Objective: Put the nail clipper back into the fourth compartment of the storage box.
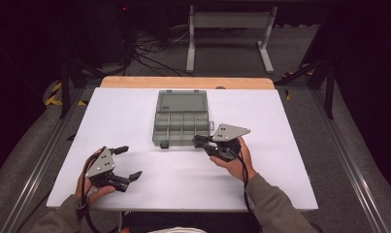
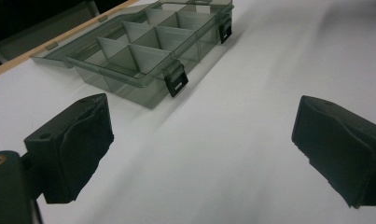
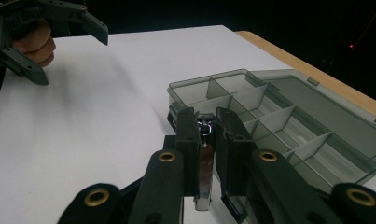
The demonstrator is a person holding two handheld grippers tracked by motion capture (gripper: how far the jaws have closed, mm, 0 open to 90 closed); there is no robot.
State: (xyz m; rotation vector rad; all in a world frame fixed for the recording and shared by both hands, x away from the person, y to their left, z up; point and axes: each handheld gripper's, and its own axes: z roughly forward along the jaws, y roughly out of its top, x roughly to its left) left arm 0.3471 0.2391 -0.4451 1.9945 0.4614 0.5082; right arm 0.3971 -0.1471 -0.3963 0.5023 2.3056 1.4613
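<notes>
A smoky-grey compartment box lies open on the white table, its lid flat behind it and its cells bare. My right gripper sits at the box's near right corner, shut on a small shiny metal piece that stands upright between the jaws, just short of the box's front wall. My left gripper rests at the front left of the table, open with nothing between its fingers. The left gripper view shows the box ahead with its two black latches hanging down.
A wooden strip edges the table's far side. Beyond it stand a metal frame and cables on the floor. The other hand and its open gripper appear far off in the right gripper view.
</notes>
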